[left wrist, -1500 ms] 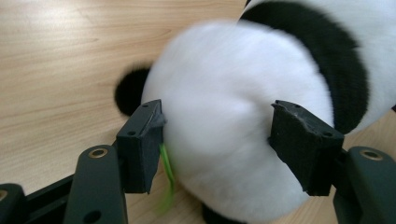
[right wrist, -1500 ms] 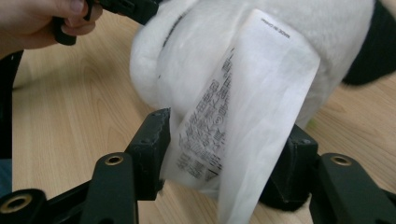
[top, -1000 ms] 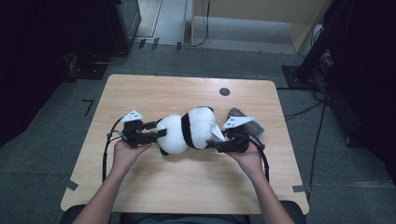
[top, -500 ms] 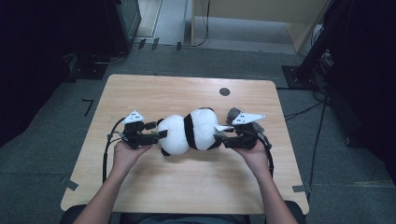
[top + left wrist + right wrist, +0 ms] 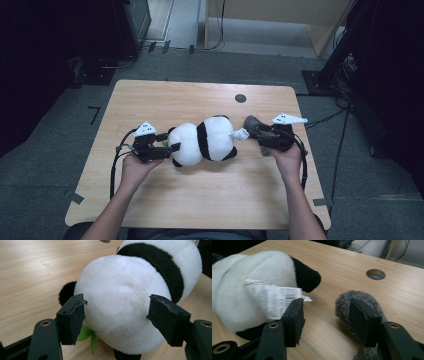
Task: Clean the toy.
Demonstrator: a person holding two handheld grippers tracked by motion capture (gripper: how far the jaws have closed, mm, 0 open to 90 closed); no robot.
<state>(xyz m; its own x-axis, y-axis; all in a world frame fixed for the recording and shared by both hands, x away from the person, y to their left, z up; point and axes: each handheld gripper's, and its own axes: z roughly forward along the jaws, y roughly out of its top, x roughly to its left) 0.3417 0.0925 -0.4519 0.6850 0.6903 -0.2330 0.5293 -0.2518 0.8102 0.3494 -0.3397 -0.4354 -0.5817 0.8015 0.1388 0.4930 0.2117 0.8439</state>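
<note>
A black-and-white panda plush lies on its side in the middle of the wooden table. My left gripper is at its left end. In the left gripper view that gripper is open, its jaws standing on either side of the round white plush, with a green leaf below it. My right gripper is open just off the plush's right end. In the right gripper view the plush's white label hangs by the left jaw of this gripper. A grey furry object lies behind its right jaw.
A round cable hole is in the table's far side. Bare wood stretches in front of the plush toward the near edge. Dark equipment and cables stand on the floor around the table.
My right gripper has drawn back to the right, off the panda's side, and the grey furry object now lies at its jaws. The left gripper stays at the plush's left end.
</note>
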